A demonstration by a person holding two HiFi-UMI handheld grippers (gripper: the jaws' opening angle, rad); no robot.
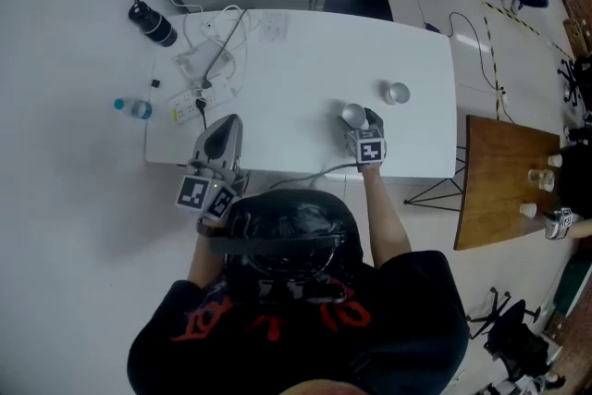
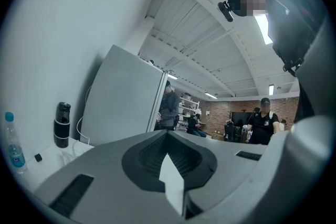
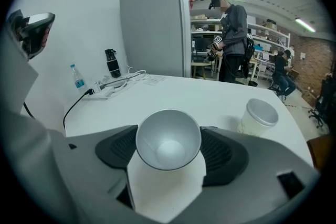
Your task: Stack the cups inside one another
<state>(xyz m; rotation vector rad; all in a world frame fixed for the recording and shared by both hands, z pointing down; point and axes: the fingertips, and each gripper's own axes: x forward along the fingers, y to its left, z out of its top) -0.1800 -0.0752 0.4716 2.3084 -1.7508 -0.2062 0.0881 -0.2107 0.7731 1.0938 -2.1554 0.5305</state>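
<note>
Right now your right gripper (image 1: 363,121) is clamped on a cup (image 3: 168,138). The cup sits between its two fingers with its open mouth facing the gripper's camera, empty inside, and the pads press its wall from both sides. The gripper slants down toward the table (image 1: 296,60). I cannot tell whether the held cup's base touches the tabletop.

The other cup (image 3: 258,116) stands upright on the table, mouth up. It is beyond those fingers and off to their right, apart from the held one.

Your left gripper (image 1: 220,140) points level over the near left edge of the table, its fingers closed together with nothing between them. Ahead of those fingers and to their left stand a dark flask (image 2: 62,124) and a blue-capped bottle (image 2: 12,143). A power strip (image 1: 190,106) and cables lie on the table's far left part.
</note>
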